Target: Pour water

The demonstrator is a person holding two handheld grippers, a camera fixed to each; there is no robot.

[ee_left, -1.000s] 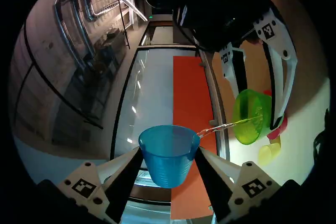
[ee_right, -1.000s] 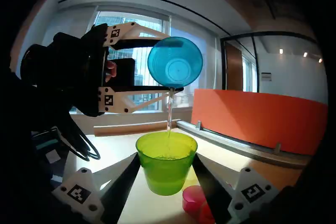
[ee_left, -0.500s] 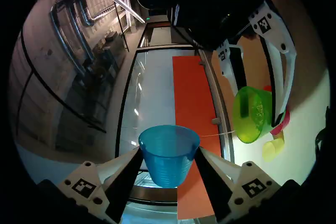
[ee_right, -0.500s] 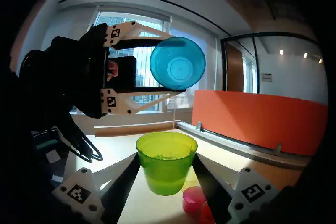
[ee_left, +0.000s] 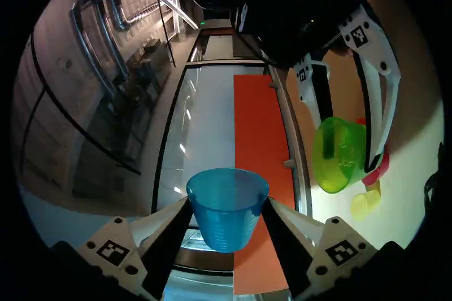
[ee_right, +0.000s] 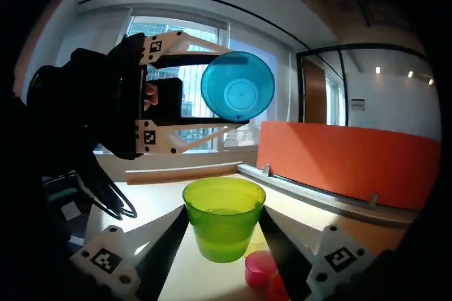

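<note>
The left claw (ee_left: 227,204) pinches the blue cup (ee_right: 237,86) between both fingers and holds it tipped on its side in the air, above the green cup (ee_left: 336,157). The right claw (ee_right: 224,210) grips that green cup upright, low by the pale surface (ee_right: 164,202). I cannot tell whether it rests there. Water sits in the green cup's lower part, and I see no stream between the two, so the pour looks about done. To finish cleanly, I'd hold the blue rim over the green mouth until the drips stop, then roll it upright slowly, with the green cup kept level. A pink cup (ee_right: 260,267) and a yellow cup (ee_left: 364,204) stand near, so swing wide of them.
</note>
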